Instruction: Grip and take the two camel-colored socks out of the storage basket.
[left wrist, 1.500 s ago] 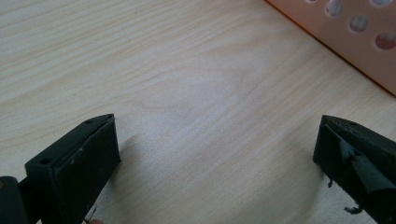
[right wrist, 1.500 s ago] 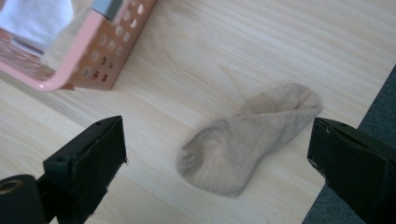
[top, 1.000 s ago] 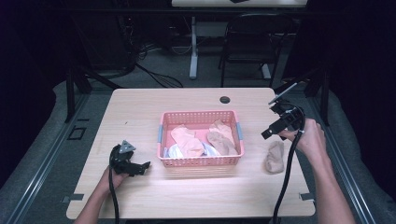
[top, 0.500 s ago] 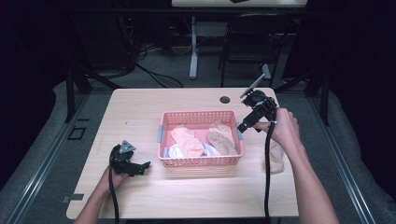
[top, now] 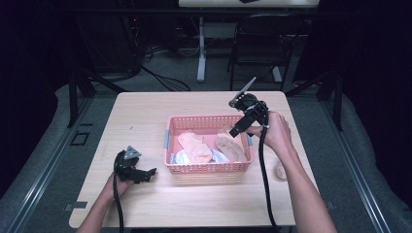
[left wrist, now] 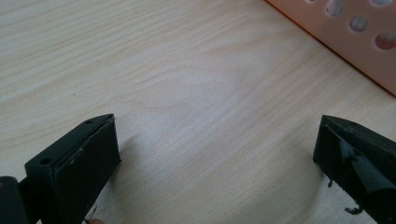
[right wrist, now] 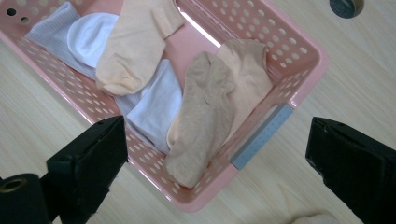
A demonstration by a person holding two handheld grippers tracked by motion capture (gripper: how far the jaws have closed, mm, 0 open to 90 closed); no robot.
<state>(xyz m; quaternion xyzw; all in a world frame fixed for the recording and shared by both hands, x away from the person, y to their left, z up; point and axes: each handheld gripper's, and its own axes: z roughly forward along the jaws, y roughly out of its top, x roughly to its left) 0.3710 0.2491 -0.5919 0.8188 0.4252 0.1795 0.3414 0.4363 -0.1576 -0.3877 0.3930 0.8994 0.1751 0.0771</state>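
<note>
right gripper [top: 236,129] hangs with jaws wide and empty over the pink basket [right wrist: 299,60], so i'd drop straight onto the tan sock [right wrist: 203,112] near its right wall (left gripper [left wrist: 219,154] idles, jaws apart, on the table [top: 145,116]).

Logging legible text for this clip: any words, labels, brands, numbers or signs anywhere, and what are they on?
None can be read.
The pink basket, the socks in it and the table carry no print.
The grey patch on the basket's rim is blank.
The dark round thing on the table is cut by the edge of the right gripper view; no marking shows.
The right tongs and left tongs bear no lettering.
</note>
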